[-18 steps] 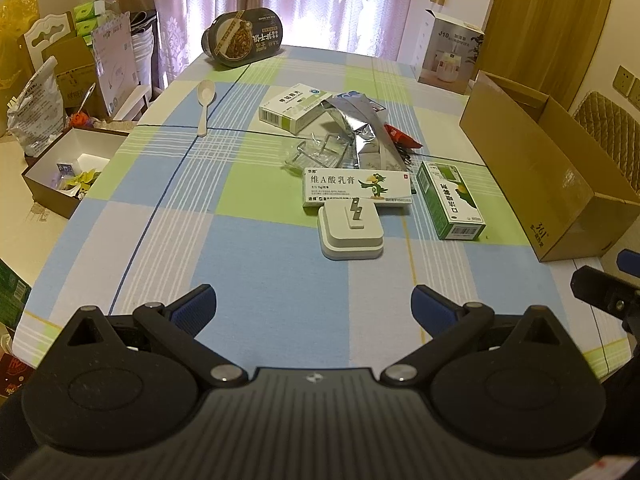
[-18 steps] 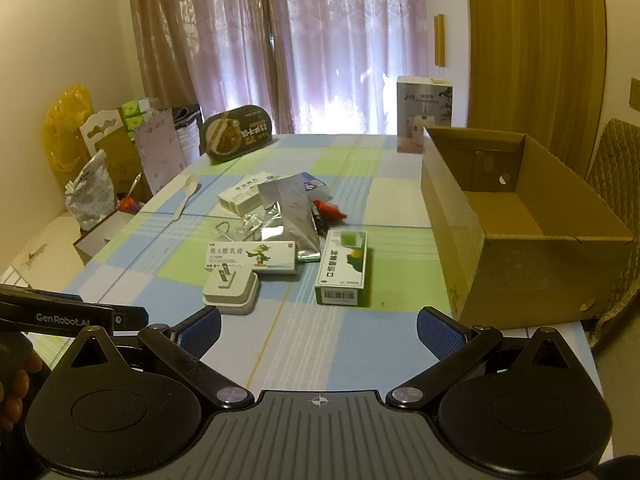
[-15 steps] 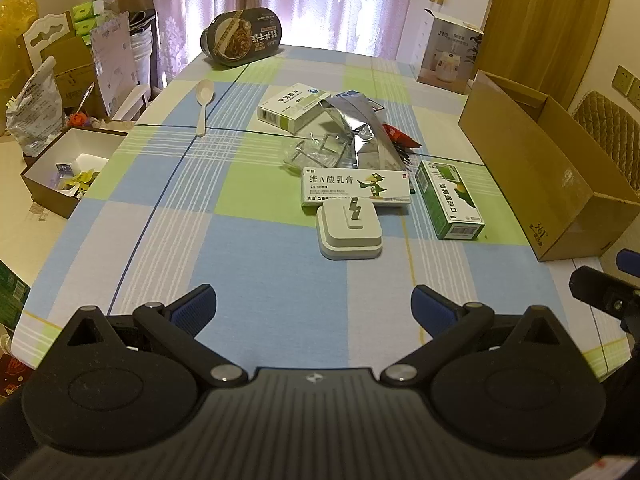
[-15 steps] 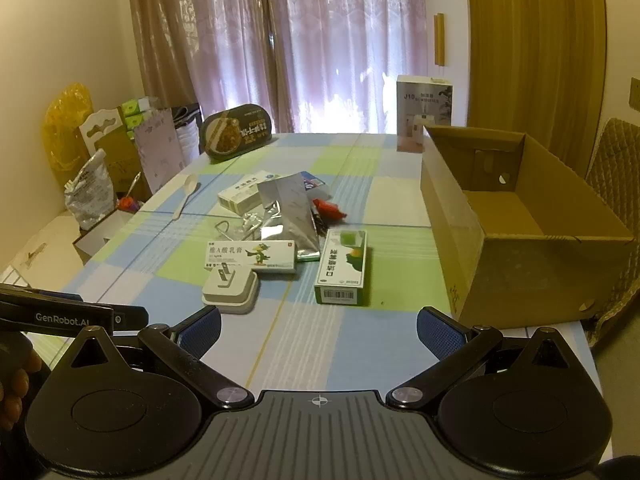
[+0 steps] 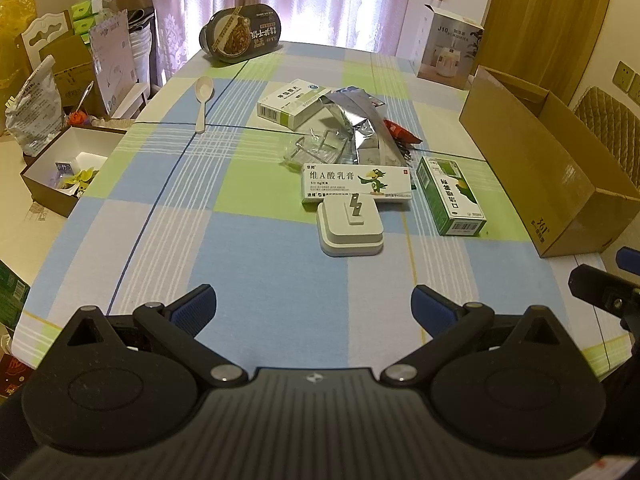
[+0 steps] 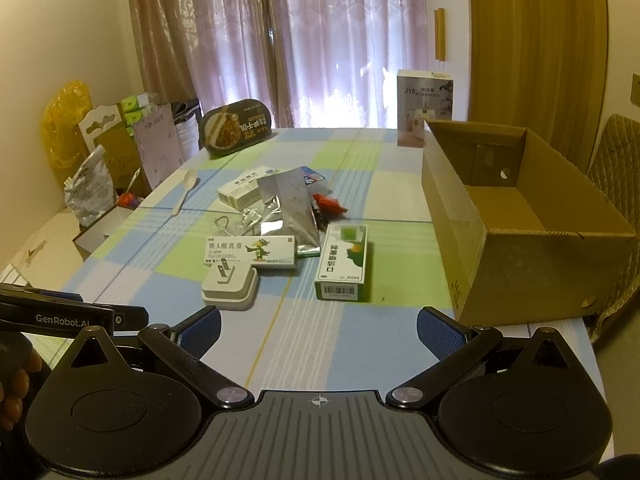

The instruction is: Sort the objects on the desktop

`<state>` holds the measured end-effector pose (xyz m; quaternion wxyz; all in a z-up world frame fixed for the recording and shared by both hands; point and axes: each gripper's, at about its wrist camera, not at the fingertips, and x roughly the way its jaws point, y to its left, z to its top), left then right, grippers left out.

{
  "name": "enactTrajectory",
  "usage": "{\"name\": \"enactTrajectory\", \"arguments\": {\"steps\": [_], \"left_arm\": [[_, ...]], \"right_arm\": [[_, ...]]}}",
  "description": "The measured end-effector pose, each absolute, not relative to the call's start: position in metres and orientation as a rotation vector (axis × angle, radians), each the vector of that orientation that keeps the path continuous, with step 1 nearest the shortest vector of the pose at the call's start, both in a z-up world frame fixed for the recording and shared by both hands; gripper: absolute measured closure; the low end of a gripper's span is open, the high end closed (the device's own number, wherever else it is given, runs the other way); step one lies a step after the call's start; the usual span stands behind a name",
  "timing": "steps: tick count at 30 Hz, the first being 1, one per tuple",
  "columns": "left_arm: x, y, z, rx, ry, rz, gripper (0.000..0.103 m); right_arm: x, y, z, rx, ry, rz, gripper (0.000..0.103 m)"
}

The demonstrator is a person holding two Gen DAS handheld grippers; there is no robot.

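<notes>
- Desktop objects: clutter at the centre of the checked surface (image 5: 248,280), none of it gripped.
- White charger block (image 5: 350,226) nearest the left tongs, touching the long white ointment box (image 5: 357,184) at its 12 o'clock.
- Green-white box (image 5: 450,196) at 3 o'clock of the ointment box, just beside it.
- Silver foil pouch (image 5: 360,124) at 12 o'clock of the ointment box; a clear packet with metal clips (image 5: 316,150) lies against the pouch's 9 o'clock side, a red wrapper (image 5: 400,132) at its 3 o'clock.
- White-green box (image 5: 294,102) at 11 o'clock of the pouch; white spoon (image 5: 203,100) well apart at 9 o'clock.
- Cardboard box (image 6: 516,216) open and empty, at 3 o'clock of the pile.
- Black oval food tub (image 5: 240,34) on edge at the far end.
- Left tongs (image 5: 314,306): released, jaws spread wide, above bare cloth.
- Right tongs (image 6: 318,326): released, spread wide, nothing between them.
</notes>
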<state>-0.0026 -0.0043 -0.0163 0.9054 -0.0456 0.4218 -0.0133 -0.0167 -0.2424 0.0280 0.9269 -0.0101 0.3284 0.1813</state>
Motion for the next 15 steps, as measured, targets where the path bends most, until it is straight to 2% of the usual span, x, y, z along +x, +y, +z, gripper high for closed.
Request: {"name": "enactTrajectory", "arguments": {"steps": [15], "left_arm": [[0.0012, -0.0040, -0.0210, -0.092, 0.890, -0.025, 0.001]], "right_arm": [[-0.0115, -0.2440, 0.0229, -0.018, 0.693, 0.367, 0.002]]}}
